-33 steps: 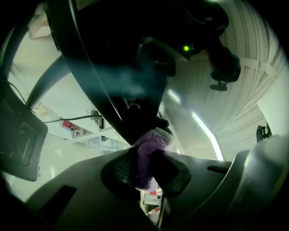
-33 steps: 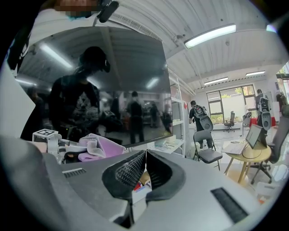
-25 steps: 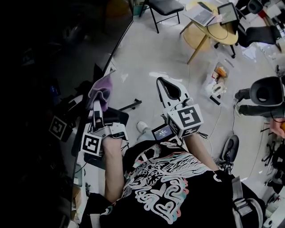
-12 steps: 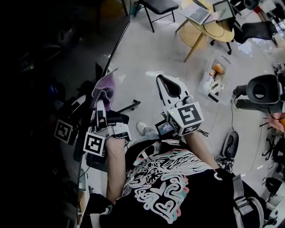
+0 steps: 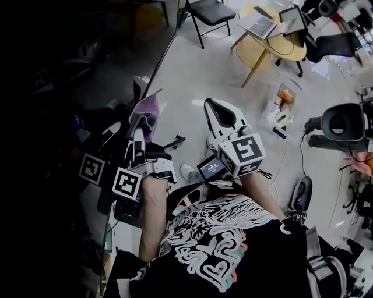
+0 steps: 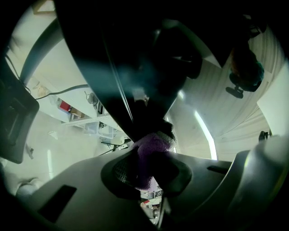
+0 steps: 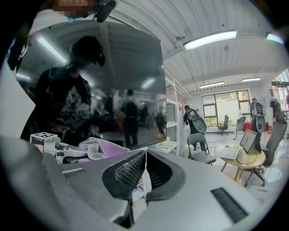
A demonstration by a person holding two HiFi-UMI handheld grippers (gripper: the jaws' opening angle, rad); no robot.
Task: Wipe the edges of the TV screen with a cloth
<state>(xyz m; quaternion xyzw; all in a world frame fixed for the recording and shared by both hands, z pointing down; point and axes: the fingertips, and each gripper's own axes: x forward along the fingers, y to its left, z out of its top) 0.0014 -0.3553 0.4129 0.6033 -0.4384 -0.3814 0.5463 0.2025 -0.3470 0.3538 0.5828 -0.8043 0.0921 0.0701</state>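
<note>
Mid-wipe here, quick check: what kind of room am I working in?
Most likely an open office or lab workspace: a big TV screen, a round table with laptops on it, a chair on the bare floor nearby, and strip lights on the ceiling.

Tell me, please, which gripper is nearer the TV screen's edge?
Left. The left gripper holds the purple cloth at the edge of the TV screen; the right gripper hangs clear.
</note>
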